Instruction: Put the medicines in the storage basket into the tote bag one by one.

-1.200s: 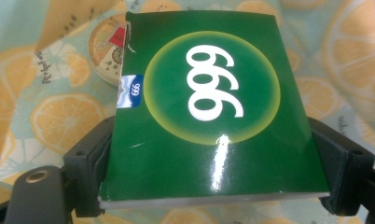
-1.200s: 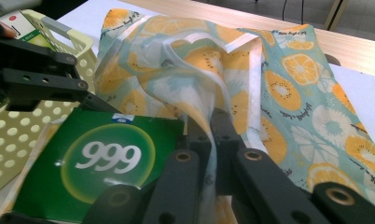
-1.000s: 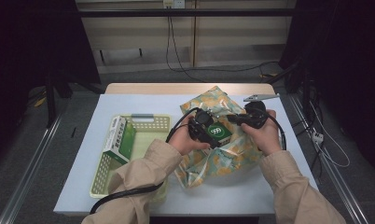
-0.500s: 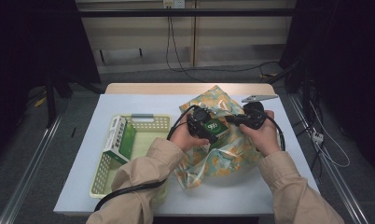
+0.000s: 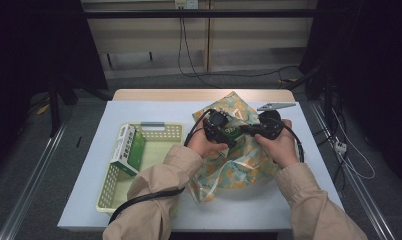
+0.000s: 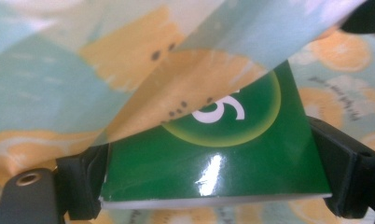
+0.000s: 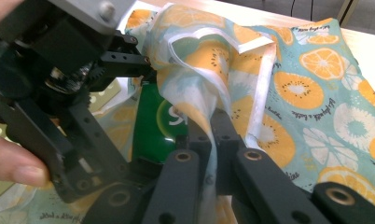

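- The left gripper [image 5: 224,131] has its fingers [image 6: 85,186] spread wide, one on each side of a glossy green box [image 6: 213,168] with a white numeral in a lighter green circle; the pads press on the box's two side edges, so it is gripped across its width. These fingers have just been opening a little further, with the box between them.
- The right gripper [image 7: 212,140] has its fingers [image 7: 195,140] closed tight on a fold of the fruit-print bag [image 5: 239,160], a thin bag with orange slices on pale teal. The pinched film runs up between the fingertips, lifting the edge of the bag's opening.
- Against the earlier high views, both hands have shifted slightly toward the far edge of the table [image 5: 139,112], and the green box sits farther under the film.
- In the left gripper view the lifted film drapes over the far part of the box, covering part of the numeral; the near part, between the fingers, is bare.
- In the right gripper view the box stands just left of the closed fingers, beneath the raised fold.
- The bag lies right of the table's middle, reaching toward the far edge.
- A pale yellow basket [image 5: 114,185] near the left edge holds a white-and-green carton [image 5: 128,150].
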### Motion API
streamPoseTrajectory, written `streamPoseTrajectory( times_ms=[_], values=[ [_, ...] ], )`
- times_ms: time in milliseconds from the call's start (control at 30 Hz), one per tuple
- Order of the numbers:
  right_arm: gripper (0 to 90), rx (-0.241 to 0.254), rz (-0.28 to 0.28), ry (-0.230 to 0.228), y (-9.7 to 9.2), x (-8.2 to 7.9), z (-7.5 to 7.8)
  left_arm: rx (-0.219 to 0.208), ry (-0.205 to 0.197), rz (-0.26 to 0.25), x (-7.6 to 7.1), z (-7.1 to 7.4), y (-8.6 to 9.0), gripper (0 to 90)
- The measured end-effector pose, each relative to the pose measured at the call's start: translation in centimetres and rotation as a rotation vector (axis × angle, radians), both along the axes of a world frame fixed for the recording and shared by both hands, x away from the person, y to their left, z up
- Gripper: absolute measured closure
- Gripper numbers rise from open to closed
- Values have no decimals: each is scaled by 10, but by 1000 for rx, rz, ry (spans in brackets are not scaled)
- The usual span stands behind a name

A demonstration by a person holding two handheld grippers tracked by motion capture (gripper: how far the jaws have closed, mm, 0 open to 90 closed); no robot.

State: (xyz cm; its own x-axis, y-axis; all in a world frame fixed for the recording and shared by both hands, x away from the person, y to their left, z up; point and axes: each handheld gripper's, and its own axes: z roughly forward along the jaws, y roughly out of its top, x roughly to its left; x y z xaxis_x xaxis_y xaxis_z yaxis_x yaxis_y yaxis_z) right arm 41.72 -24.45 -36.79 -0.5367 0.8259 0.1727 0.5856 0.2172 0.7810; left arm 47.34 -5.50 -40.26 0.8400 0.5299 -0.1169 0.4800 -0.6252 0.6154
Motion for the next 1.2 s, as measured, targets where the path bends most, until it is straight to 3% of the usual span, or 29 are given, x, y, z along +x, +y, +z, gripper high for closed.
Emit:
streamPoseTrajectory(
  times_ms=[133, 267, 400, 500, 600, 633, 767, 1033, 1100, 1133, 1167, 1200],
  values=[
    [892, 0, -8, 7, -2, -1, -4, -35, 29, -20, -8, 9, 9, 102],
    [892, 0, -12, 12, -4, -2, -8, -9, 33, -64, -19, 18, 22, 90],
    [892, -3, -15, 18, -5, -3, -11, -46, 57, -63, -27, 26, 41, 100],
    [892, -8, -15, 22, -5, -4, -13, -21, 45, -82, -34, 34, 55, 102],
    [892, -11, -16, 27, -5, -4, -14, -26, 34, -86, -40, 43, 67, 104],
    [892, -12, -16, 27, -5, -4, -14, -47, 39, -68, -43, 45, 71, 104],
    [892, -17, -13, 25, -3, -5, -13, -25, 29, -74, -44, 49, 87, 104],
    [892, -22, -9, 26, -3, -5, -14, -68, 28, -10, -47, 57, 122, 114],
    [892, -23, -7, 28, -2, -5, -14, -67, 25, 5, -46, 58, 132, 114],
    [892, -22, -7, 28, -2, -5, -14, -27, 3, 20, -46, 59, 136, 114],
    [892, -22, -7, 29, -2, -5, -14, -62, 23, 26, -46, 58, 141, 114],
    [892, -23, -7, 31, -2, -6, -14, -58, 27, 26, -45, 58, 145, 114]
  ],
)
